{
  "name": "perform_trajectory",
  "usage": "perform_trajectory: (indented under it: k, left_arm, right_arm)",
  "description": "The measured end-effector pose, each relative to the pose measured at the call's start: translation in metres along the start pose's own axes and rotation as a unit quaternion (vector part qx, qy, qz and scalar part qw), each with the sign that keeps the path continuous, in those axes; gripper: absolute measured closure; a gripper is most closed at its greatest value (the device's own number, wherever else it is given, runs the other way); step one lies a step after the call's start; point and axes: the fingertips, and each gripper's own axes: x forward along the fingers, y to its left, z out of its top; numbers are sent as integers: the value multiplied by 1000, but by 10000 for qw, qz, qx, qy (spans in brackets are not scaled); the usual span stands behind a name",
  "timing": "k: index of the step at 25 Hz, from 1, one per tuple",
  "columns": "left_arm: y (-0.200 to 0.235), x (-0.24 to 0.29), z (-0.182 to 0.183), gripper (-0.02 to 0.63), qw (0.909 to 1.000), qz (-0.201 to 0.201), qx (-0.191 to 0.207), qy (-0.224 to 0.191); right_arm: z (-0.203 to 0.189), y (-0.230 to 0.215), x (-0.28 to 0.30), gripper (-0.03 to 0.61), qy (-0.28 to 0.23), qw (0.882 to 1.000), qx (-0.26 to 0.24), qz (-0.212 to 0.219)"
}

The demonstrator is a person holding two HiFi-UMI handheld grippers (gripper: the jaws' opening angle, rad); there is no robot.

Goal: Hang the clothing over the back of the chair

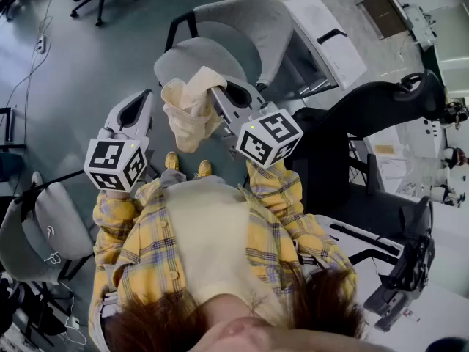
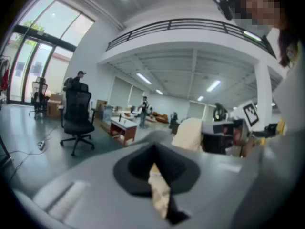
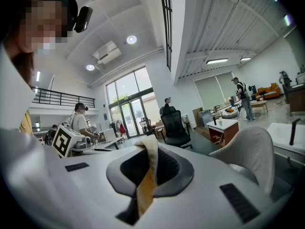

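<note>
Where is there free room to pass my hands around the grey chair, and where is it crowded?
Free: the bare grey-green floor left of the pale grey fabric chair. Crowded: at its right, the white desk and the black office chair stand close. The held cream cloth hangs before the chair.

our left gripper (image 1: 145,100) and right gripper (image 1: 221,94) held out side by side, tipped slightly down, both pairs of jaws pinching the clothing (image 1: 187,114)

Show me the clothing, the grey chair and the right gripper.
clothing (image 1: 189,116): head view, hanging folds.
grey chair (image 1: 245,20): head view, backrest.
right gripper (image 1: 220,95): head view, jaw tips shut on clothing.
</note>
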Motion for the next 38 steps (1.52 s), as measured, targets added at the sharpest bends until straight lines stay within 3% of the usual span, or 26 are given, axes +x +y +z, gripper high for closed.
perform_trajectory:
  k: [15, 24, 38]
  left_arm:
    - [46, -7, 3, 607, 9999, -127, -21, 56]
    - [74, -12, 4, 607, 9994, -292, 132, 161]
    - [106, 34, 14, 607, 9987, -353, 254, 252]
  right_arm:
    - [7, 7, 40, 561, -111, 9996, 126, -229]
    - [20, 5, 61, 561, -337, 9976, 93, -599]
    - [44, -47, 90, 561, -605, 9941, 137, -893]
